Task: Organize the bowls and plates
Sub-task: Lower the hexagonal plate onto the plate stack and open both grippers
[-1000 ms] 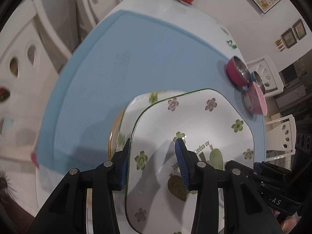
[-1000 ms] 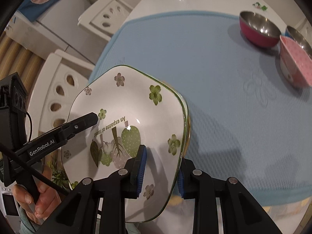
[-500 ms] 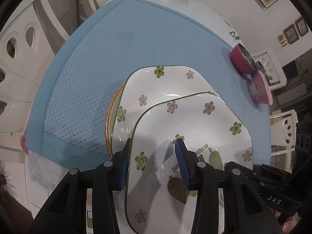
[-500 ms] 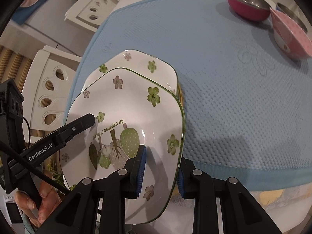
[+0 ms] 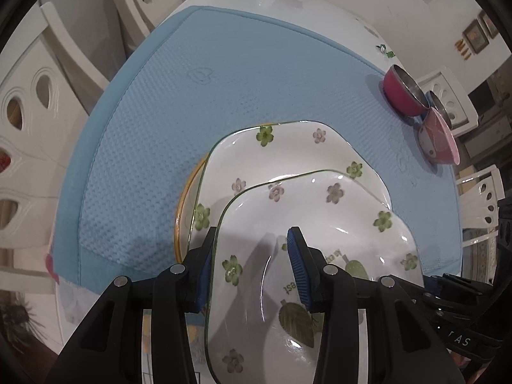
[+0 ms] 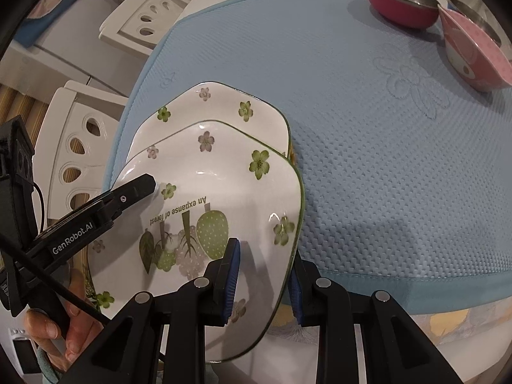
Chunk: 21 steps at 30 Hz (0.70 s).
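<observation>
A white square ceramic plate with green and pink flowers and a forest print (image 6: 204,211) fills the lower middle of both views, held just over a second matching flowered plate (image 6: 224,108) that lies on a yellow-rimmed plate (image 5: 184,198). The left gripper (image 5: 252,265) is clamped on its left rim and the right gripper (image 6: 264,280) on its right rim. The stack sits on a blue textured mat (image 6: 368,144). At the upper right stand a magenta steel-lined bowl (image 6: 400,9) and a pink patterned bowl (image 6: 473,54).
</observation>
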Motion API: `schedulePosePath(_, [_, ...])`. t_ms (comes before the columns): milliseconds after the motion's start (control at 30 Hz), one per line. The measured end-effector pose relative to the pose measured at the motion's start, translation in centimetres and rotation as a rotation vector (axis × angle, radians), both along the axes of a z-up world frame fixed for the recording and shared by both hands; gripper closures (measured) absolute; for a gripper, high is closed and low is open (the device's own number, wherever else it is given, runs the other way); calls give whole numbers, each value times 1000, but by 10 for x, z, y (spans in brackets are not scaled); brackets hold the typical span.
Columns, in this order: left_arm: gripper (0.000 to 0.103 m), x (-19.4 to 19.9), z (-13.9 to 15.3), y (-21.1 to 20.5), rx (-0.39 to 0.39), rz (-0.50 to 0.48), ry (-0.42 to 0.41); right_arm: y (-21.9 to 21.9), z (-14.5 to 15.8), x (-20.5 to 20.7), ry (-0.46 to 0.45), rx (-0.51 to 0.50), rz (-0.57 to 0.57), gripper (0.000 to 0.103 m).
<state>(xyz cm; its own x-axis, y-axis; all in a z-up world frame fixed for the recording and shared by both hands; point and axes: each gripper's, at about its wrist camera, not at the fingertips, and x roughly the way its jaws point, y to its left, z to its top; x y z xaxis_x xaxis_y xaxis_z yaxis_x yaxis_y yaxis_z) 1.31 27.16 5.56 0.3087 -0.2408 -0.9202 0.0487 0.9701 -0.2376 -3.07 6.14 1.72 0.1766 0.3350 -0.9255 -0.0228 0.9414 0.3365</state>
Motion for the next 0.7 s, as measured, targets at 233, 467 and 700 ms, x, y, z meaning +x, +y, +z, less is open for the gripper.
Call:
schedulePosePath(233, [64, 10, 5, 1, -9, -17, -4, -8, 1, 0, 7, 13, -14, 76])
schedulePosePath(467, [64, 15, 12, 11, -38, 15, -16, -19, 8, 2, -10, 33, -22, 76])
schedulePosePath(700, [61, 26, 13, 6, 49, 3, -38, -10, 15, -5, -19, 14, 30, 75])
